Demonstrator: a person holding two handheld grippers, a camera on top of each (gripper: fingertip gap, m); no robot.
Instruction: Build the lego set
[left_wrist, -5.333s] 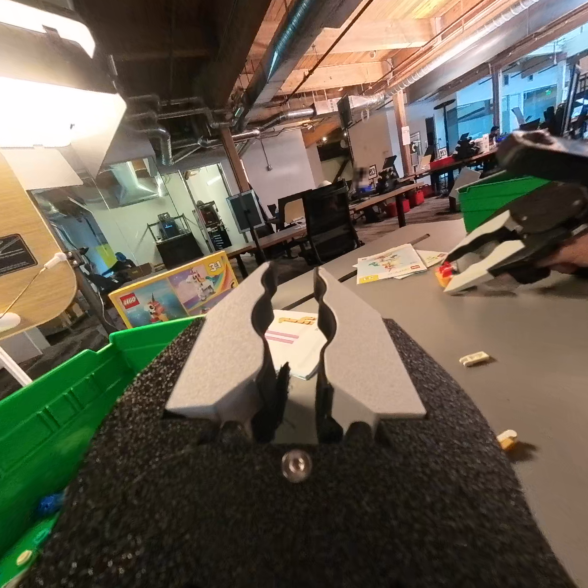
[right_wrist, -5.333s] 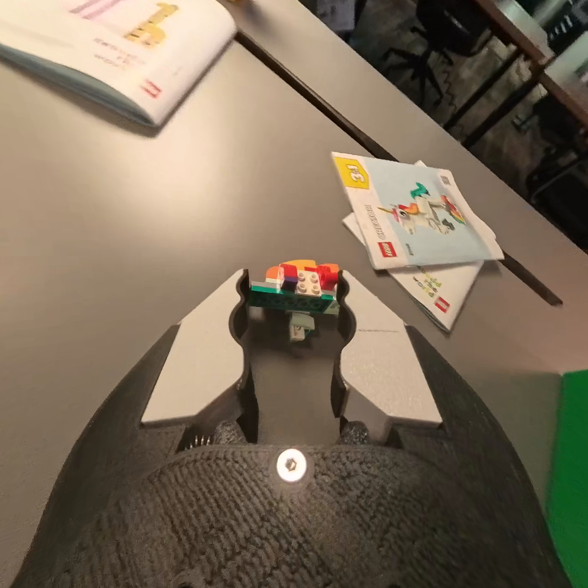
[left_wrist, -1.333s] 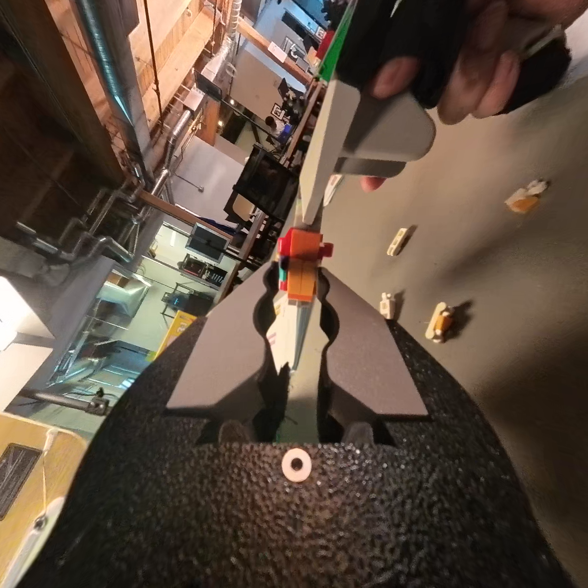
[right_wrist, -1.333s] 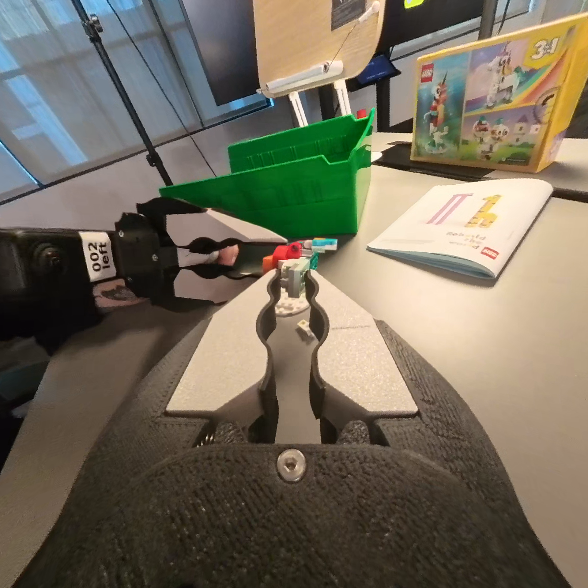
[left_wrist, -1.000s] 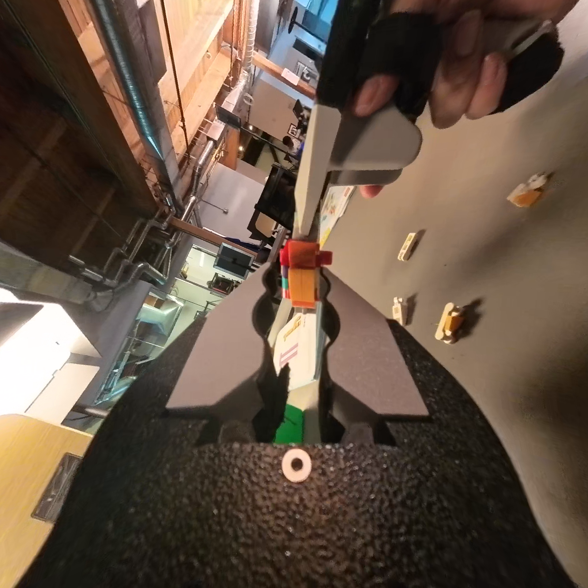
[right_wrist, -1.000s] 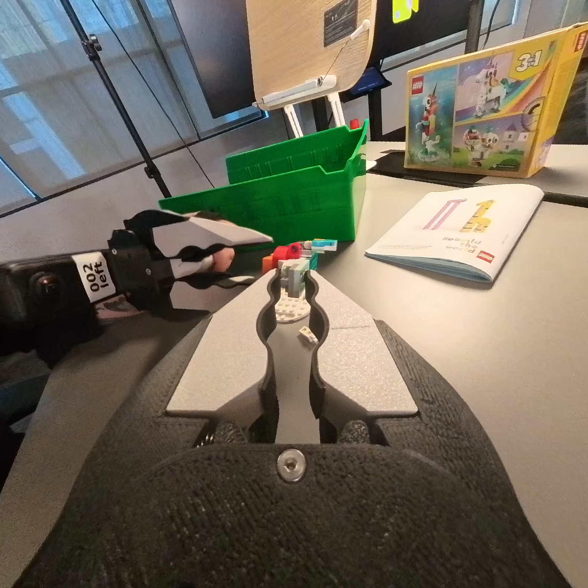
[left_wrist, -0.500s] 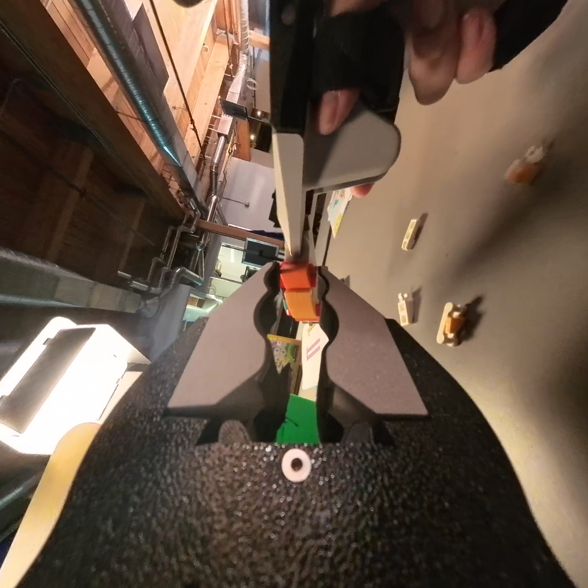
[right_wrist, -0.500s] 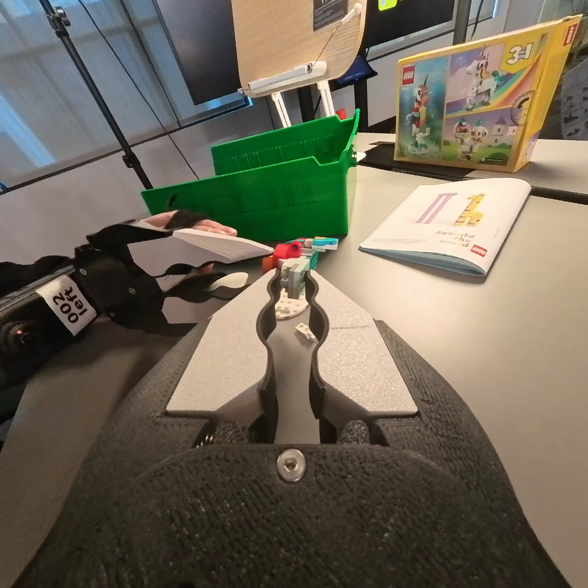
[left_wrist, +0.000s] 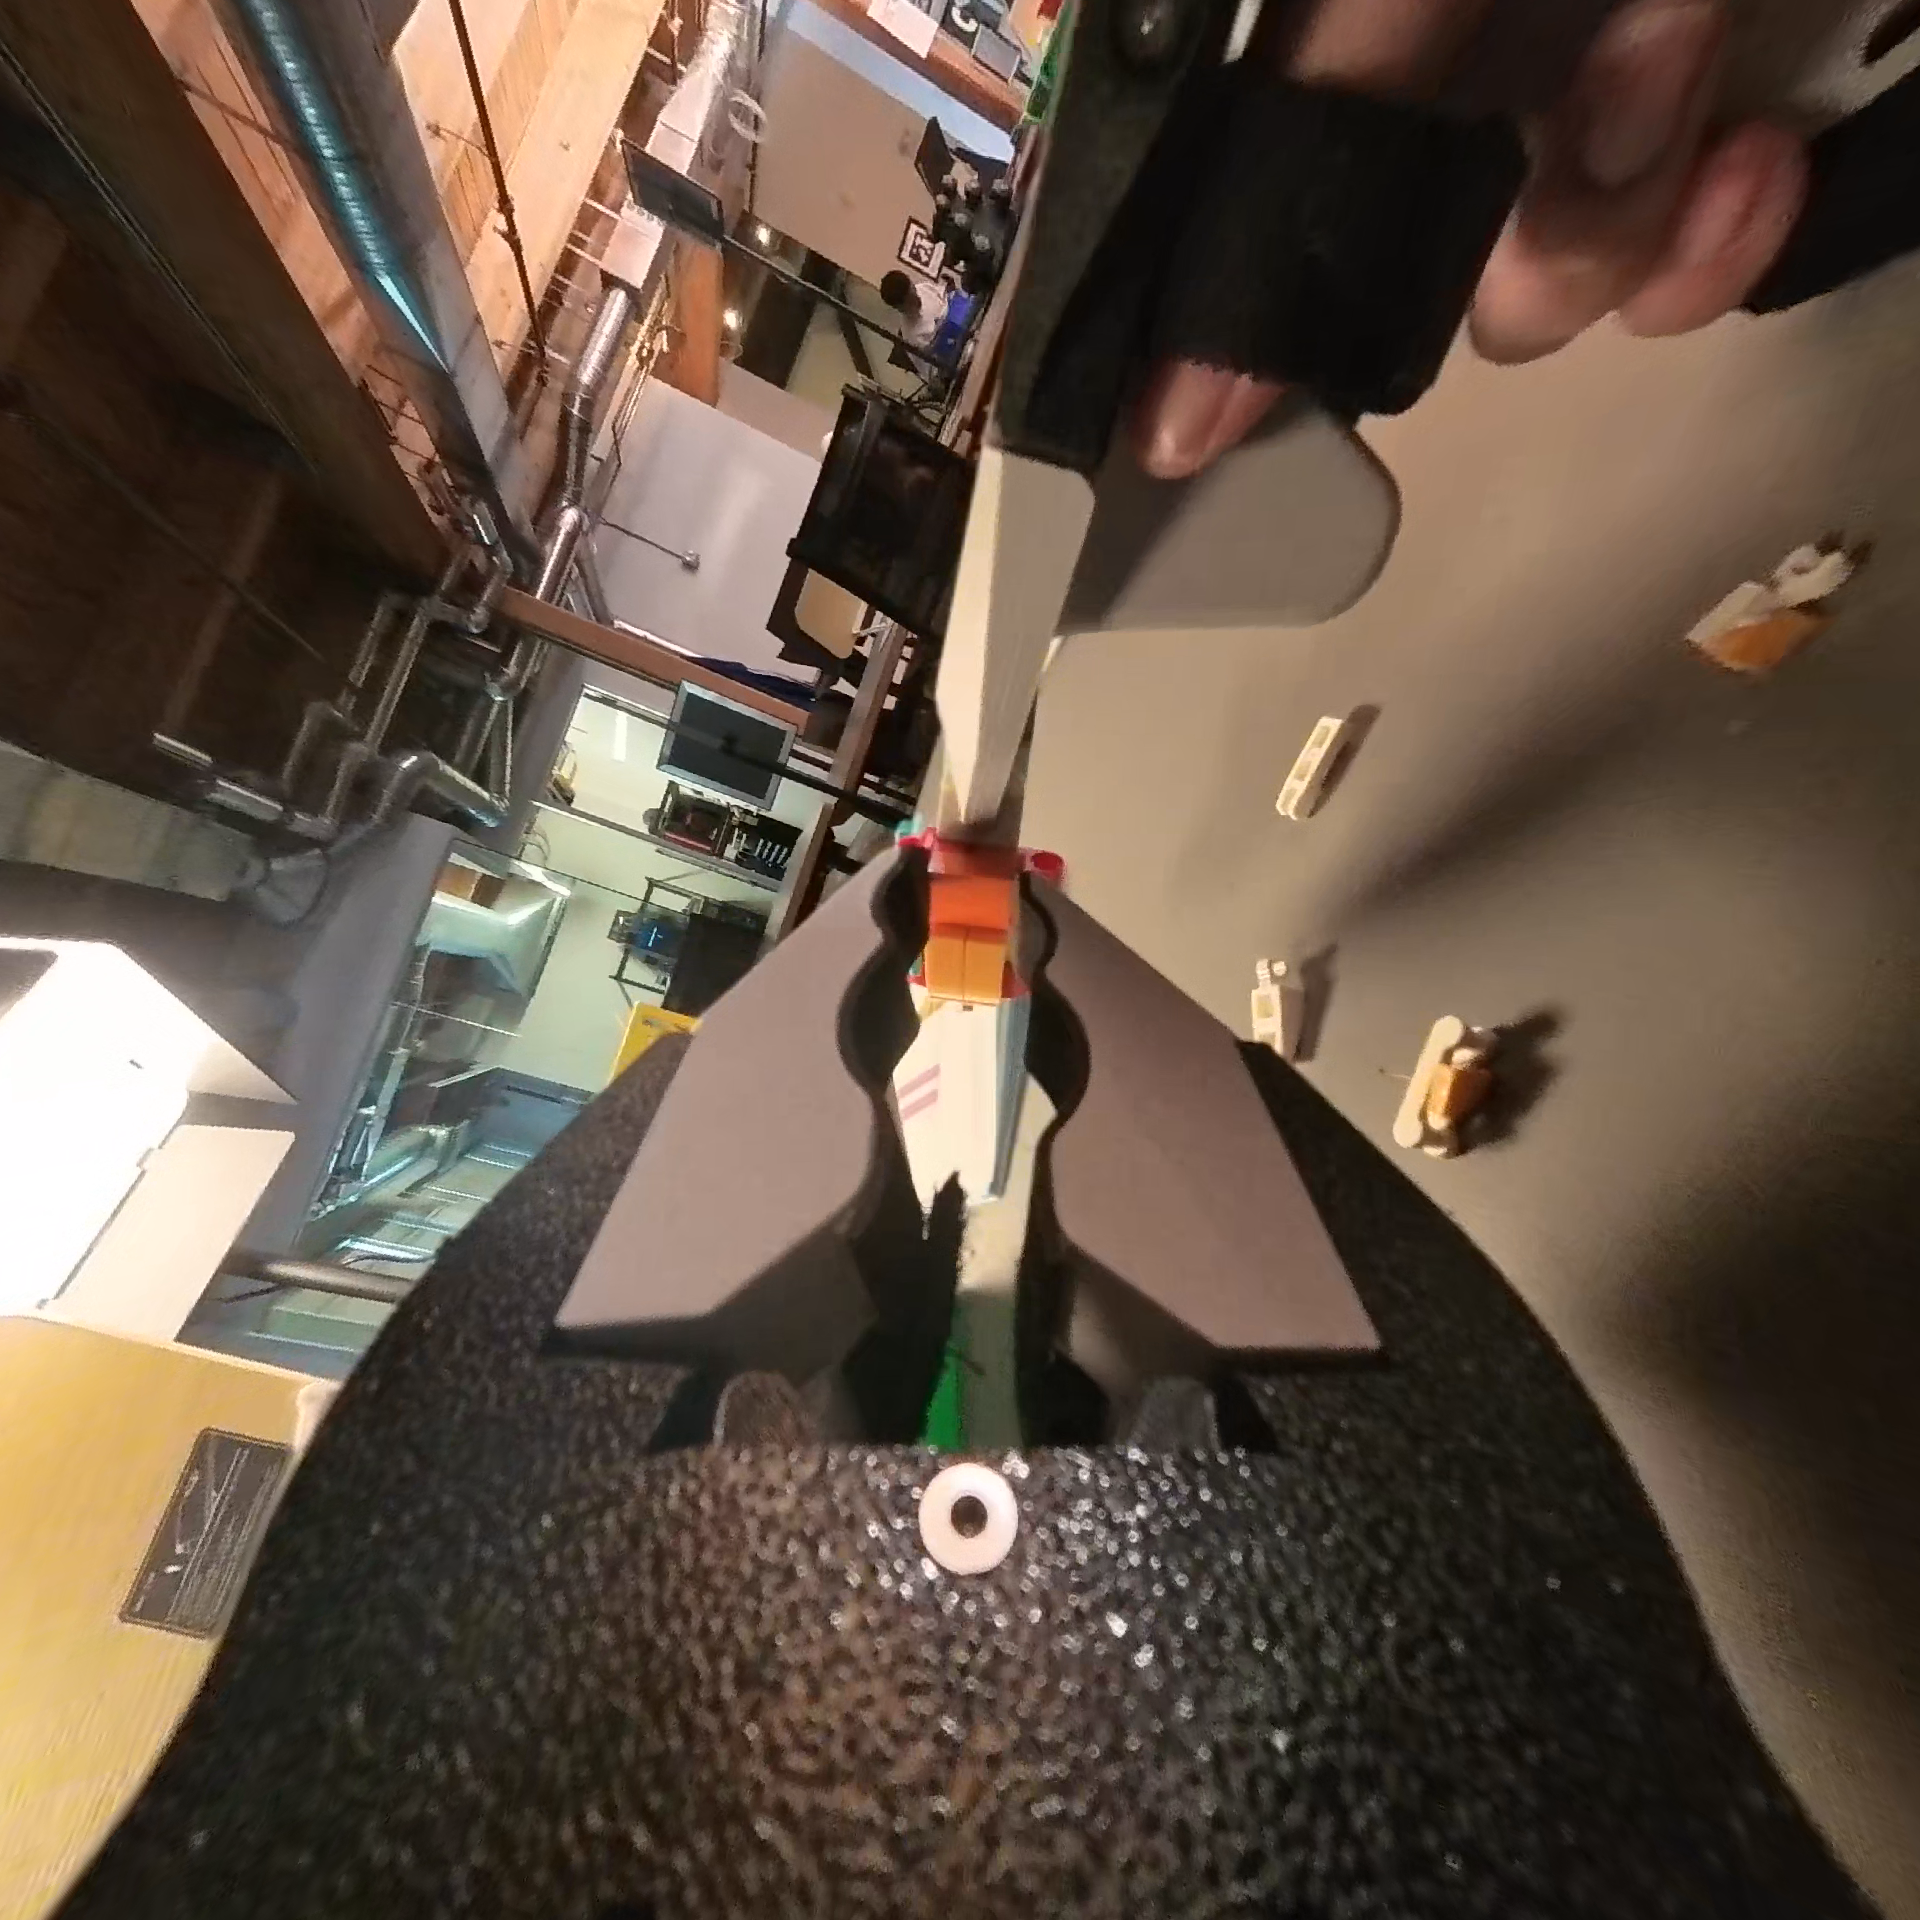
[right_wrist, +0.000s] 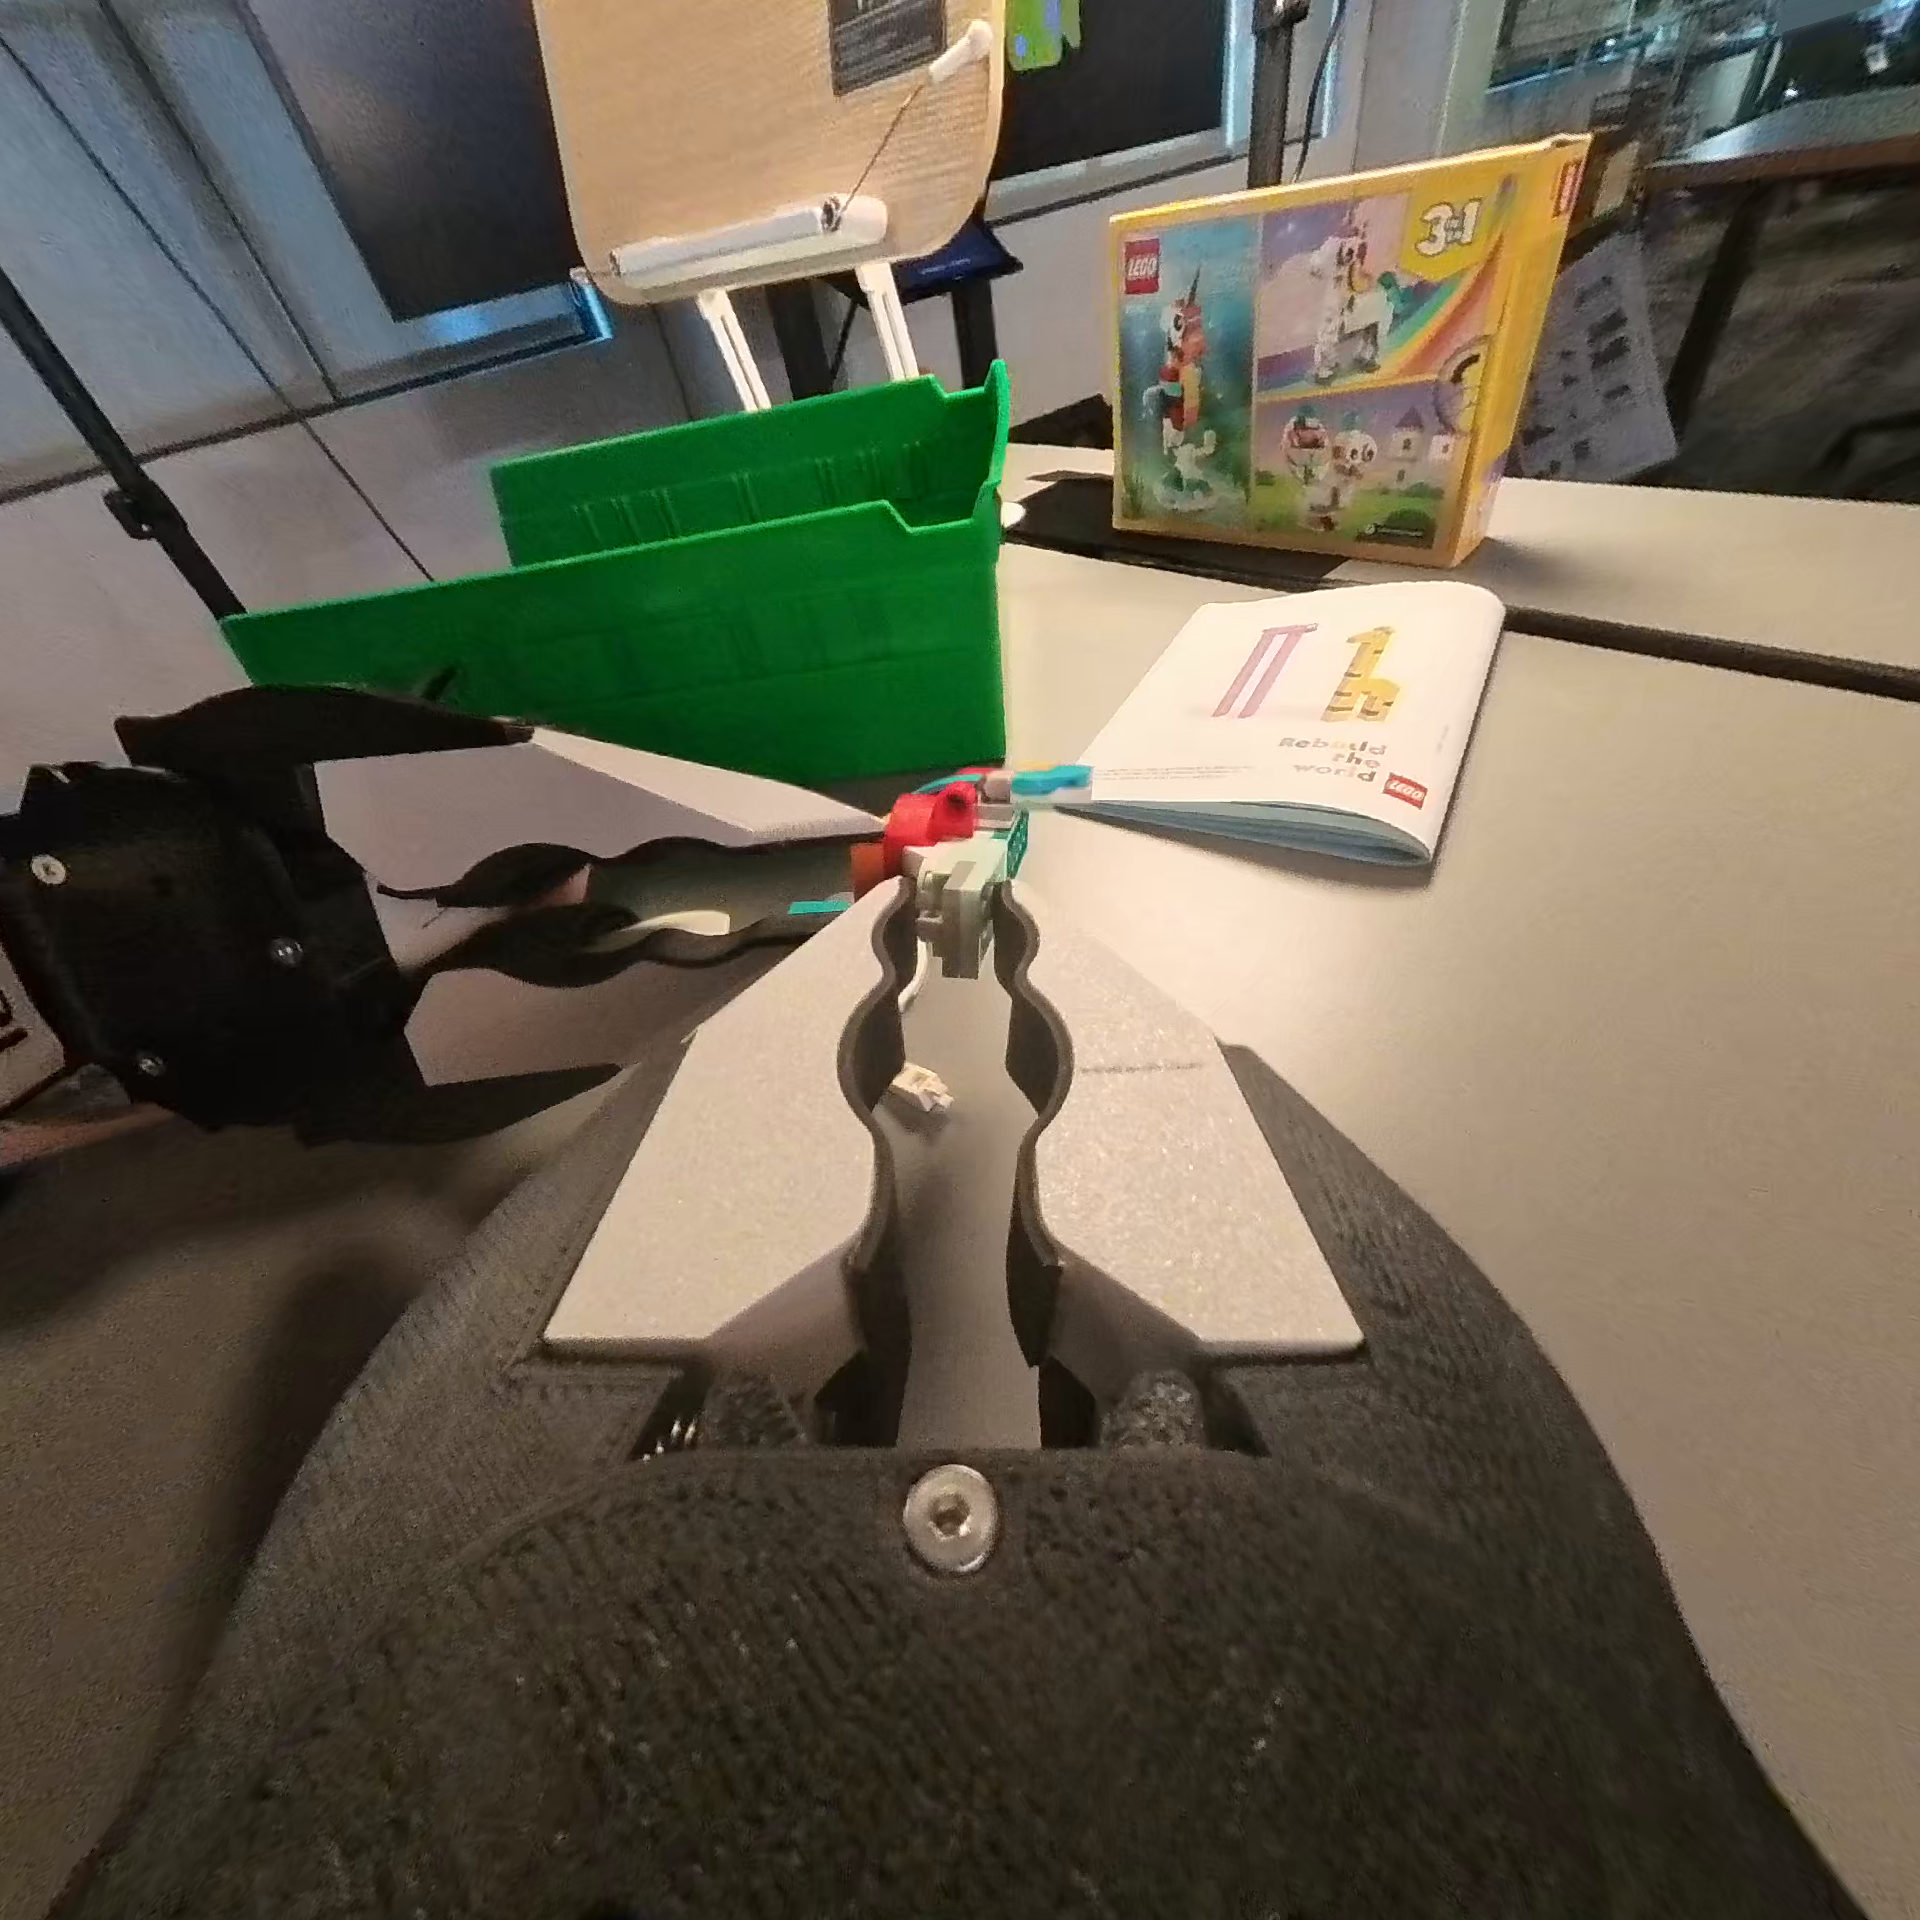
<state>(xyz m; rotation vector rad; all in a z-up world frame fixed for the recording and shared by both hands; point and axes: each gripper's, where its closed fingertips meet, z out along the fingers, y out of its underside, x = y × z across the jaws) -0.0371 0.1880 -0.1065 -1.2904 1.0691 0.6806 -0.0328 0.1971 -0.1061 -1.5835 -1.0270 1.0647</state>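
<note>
Open office, grey bench (right_wrist: 1558, 1039). From the left we've got the left tool (right_wrist: 873, 821) clenched on the orange end of a small brick model (right_wrist: 956, 831), green bin (right_wrist: 727, 644) behind. The right tool (right_wrist: 951, 914) pinches its pale grey end, so it hangs between both. Booklet (right_wrist: 1299, 717) and yellow box (right_wrist: 1330, 364) sit further right.

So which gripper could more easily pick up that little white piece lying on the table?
Probably the right gripper: the white piece lies right beneath its fingers. But both it and the left gripper are clamped on the brick model.
</note>
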